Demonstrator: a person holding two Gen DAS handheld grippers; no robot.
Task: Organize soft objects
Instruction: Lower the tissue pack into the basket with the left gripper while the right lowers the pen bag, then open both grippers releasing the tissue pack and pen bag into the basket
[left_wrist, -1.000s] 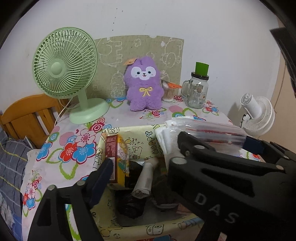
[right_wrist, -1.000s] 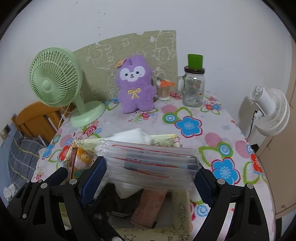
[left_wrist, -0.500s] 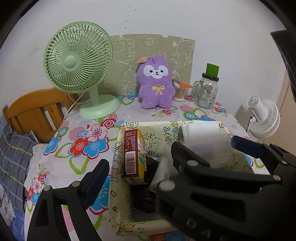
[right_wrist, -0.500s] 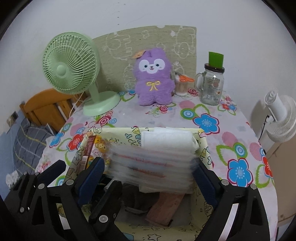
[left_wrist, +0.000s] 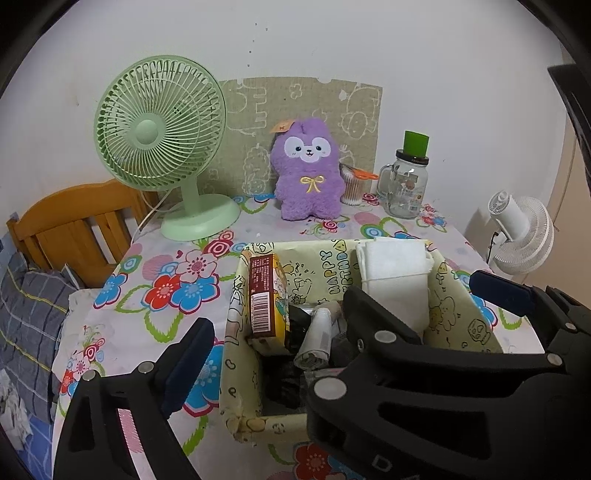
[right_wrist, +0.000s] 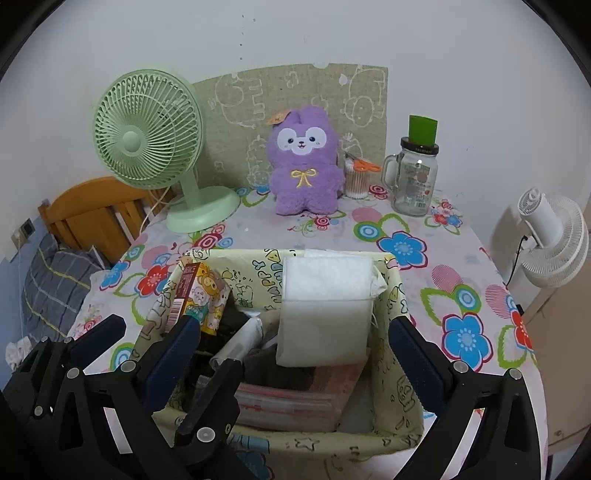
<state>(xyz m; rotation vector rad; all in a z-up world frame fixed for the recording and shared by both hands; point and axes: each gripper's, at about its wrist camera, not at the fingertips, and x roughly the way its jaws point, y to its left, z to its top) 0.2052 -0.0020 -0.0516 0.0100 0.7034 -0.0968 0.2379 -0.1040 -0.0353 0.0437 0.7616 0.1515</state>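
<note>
A pale yellow fabric bin (right_wrist: 397, 328) (left_wrist: 231, 332) sits on the flowered table. It holds a white folded cloth pack (right_wrist: 327, 306) (left_wrist: 393, 273), a clear plastic pack with red print (right_wrist: 288, 404), a brown snack box (right_wrist: 194, 295) (left_wrist: 264, 291), a white roll (left_wrist: 317, 339) and dark items. My right gripper (right_wrist: 291, 350) is open and empty above the bin's front. My left gripper (left_wrist: 332, 317) is open and empty, spanning the bin from the left. A purple plush (right_wrist: 304, 166) (left_wrist: 308, 171) sits upright at the back.
A green desk fan (right_wrist: 147, 136) (left_wrist: 162, 133) stands back left. A glass jar mug (right_wrist: 415, 177) and a cotton swab cup (right_wrist: 356, 177) stand back right. A white fan (right_wrist: 554, 240) is off the table's right edge. A wooden bed frame (left_wrist: 74, 221) lies to the left.
My right gripper let go of the clear plastic pack, which now lies in the bin, and opened. Both grippers pulled back and up from the bin.
</note>
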